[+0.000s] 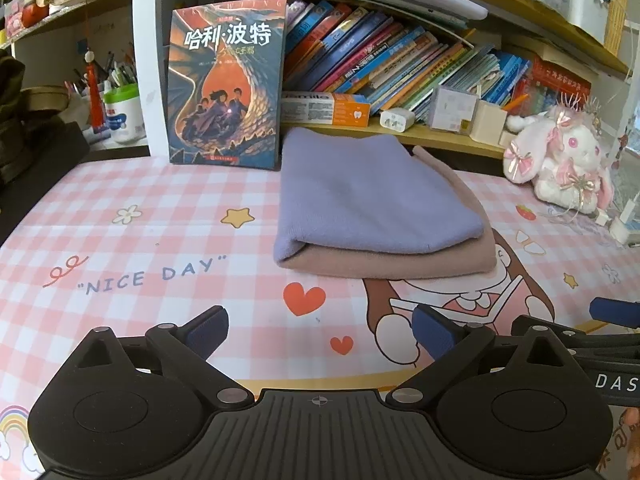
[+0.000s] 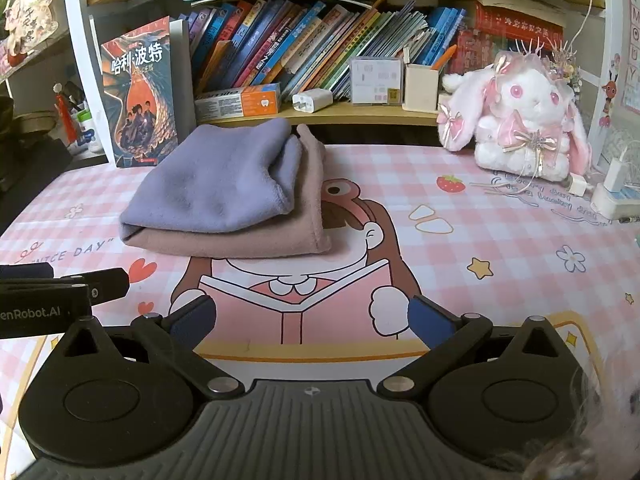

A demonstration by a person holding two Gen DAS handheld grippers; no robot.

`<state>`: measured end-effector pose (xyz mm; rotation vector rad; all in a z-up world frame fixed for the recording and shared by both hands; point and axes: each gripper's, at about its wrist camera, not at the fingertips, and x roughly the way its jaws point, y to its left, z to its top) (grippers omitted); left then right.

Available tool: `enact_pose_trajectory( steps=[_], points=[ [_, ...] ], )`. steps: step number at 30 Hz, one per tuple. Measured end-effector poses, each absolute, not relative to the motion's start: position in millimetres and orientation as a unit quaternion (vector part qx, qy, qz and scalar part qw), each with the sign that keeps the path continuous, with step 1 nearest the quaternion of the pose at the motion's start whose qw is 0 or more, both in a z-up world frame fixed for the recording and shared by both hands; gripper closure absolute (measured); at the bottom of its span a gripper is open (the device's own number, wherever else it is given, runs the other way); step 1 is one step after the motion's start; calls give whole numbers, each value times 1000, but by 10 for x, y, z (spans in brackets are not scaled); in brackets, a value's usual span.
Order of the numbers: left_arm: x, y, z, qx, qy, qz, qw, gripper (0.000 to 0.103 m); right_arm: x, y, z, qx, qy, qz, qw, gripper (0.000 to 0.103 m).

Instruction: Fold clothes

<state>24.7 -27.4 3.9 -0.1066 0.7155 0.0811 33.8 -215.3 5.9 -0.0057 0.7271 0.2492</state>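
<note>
Table [image 1: 120,216] first: it fills both views under a pink checked mat printed with hearts, stars, "NICE DAY" and a cartoon figure reading a book. Behind it runs a low wooden shelf [image 2: 360,114] packed with leaning books [image 2: 304,40]. My left view shows the mat's lettering in full; my right view catches only the end of it, but shows more of the table's far right corner.

Next in size is the folded clothes stack, lying flat on the table toward the back, just in front of the shelf. A lilac garment [image 1: 368,196] lies on top of a dusty-pink garment [image 1: 400,266]. From my left view I see mostly the smooth folded front edge; from my right view the open layered ends on the stack's right side show, with the pink hem [image 2: 316,200] sticking out past the lilac.

An upright paperback [image 1: 226,84] with a dragon cover stands just left of the stack, leaning on the shelf frame. A white plush rabbit [image 2: 524,116] with pink bows sits well to the right, seen whole only in my right view. A toothpaste box [image 1: 326,108] and a white charger plug [image 2: 312,101] lie on the shelf behind the clothes.

My left tool [image 1: 320,330] hovers over the mat short of the stack, its fingers spread apart and holding nothing. My right tool [image 2: 312,318] hovers the same way, fingers apart and empty, over the cartoon's book. Each view catches the other tool's tip at its edge.
</note>
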Motion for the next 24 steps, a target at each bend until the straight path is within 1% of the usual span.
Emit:
enact_pose_trajectory(
  steps=[9,11,24],
  points=[
    [250,-273,29,-55,351,38,934,2,345,-2157,52,-1,357,120,927,0],
    [252,-280,25,-54,353,41,933,0,349,-2156,47,0,358,119,926,0],
    [226,-311,10,-38,353,52,933,0,351,-2170,31,8,364,118,924,0]
  ],
)
